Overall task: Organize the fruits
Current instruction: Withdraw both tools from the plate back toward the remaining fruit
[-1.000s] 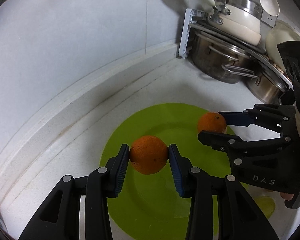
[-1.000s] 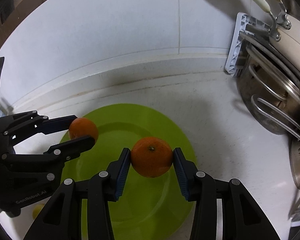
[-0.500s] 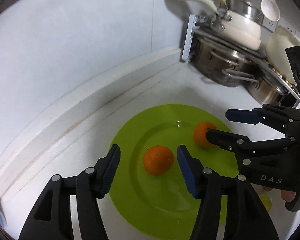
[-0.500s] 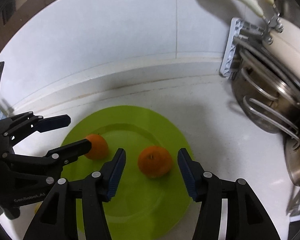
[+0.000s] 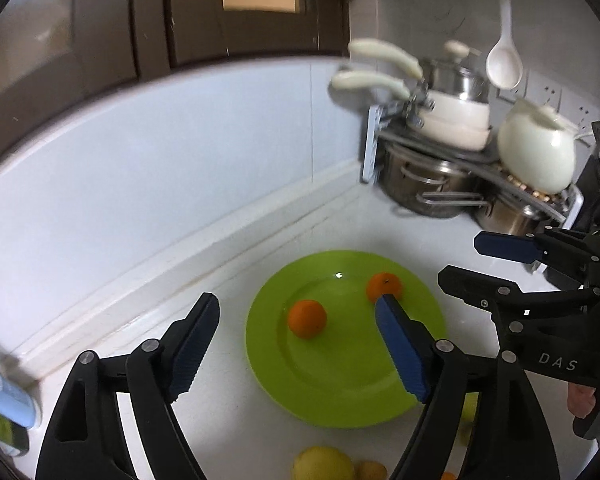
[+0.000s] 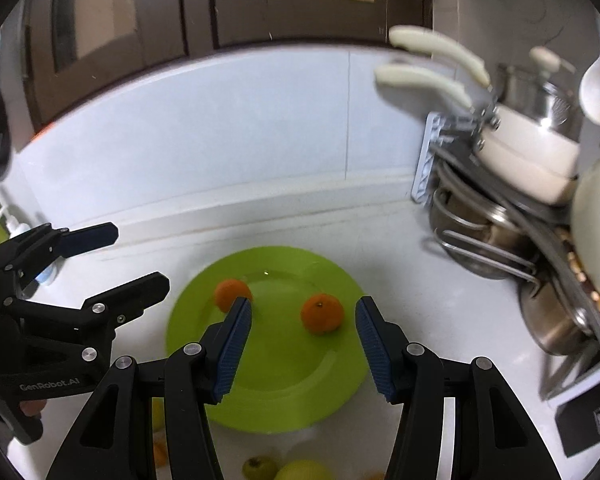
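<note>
Both grippers hung above the counter with nothing in them: left gripper [image 5: 296,340] spread wide, right gripper [image 6: 302,344] likewise spread, each raised clear of the green plate [image 6: 284,400]. Two oranges lay on the plate, apart from one another: one toward the left [image 5: 307,319], one toward the right [image 6: 322,313], neither touching a pad. More fruit sat on the counter just beside the plate's near rim, a yellow fruit [image 5: 322,464] and a small greenish one [image 6: 260,467], partly cut off by the frame edge. Judgement: the oranges are light, firm-skinned and round, so likely to roll on the glossy plate; best taken across the widest part with moderate squeeze, since hard pressure would bruise them. The remaining fruit probably handles the same. Room: the plate had ample bare surface toward its near side. The backsplash wall [image 5: 180,184] stood close behind, and the pot rack [image 6: 500,208] crowded the right side with pan handles [image 6: 428,76] overhanging; open room lay mainly toward the near edge and above
</note>
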Demonstrator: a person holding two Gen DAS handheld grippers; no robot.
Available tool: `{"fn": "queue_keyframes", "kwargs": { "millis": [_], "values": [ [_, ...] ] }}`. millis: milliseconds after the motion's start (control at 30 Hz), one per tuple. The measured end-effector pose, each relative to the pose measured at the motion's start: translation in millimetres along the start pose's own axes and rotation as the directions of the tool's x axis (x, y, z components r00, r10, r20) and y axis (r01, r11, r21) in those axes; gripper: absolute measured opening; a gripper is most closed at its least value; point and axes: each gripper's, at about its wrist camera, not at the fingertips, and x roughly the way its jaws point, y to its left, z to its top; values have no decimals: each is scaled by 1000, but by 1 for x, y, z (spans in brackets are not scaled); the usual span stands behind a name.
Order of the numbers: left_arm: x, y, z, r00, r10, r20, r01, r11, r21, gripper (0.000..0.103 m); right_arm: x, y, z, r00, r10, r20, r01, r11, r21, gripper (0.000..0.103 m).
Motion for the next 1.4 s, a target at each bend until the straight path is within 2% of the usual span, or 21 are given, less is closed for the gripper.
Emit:
{"fn": "queue_keyframes", "kwargs": {
  "millis": [267, 367, 600, 667, 800, 1100, 1400],
  "values": [
    [-64, -3, -12, 996, 26, 87, -27, 1000, 12, 89, -62, 15, -7, 994, -25, 105, 25, 1000, 1, 55],
    [-87, -4, -19, 993, 29, 112, -30, 999, 10, 91, -80, 23, -14, 990, -30, 134, 32, 999, -9, 60],
    [-127, -13, -41, 988, 39, 152, -44, 999, 26, 94, -125, 51, -36, 982, -33, 188, 42, 998, -44, 60],
    [-137, -14, -48, 986, 35, 160, -39, 999, 24, 95, -135, 58, -41, 980, -32, 199, 41, 998, -44, 64],
    [-152, -16, -58, 985, 35, 168, -41, 999, 32, 95, -151, 69, -54, 973, -50, 225, 61, 997, -42, 65],
    [-169, -15, -88, 984, 17, 178, -29, 997, 65, 95, -164, 87, -89, 976, -66, 207, 74, 997, -31, 65],
    [-168, -19, -119, 986, -13, 164, -5, 994, 109, 95, -161, 96, -114, 988, -74, 137, 76, 997, -5, 65]
  ]
}}
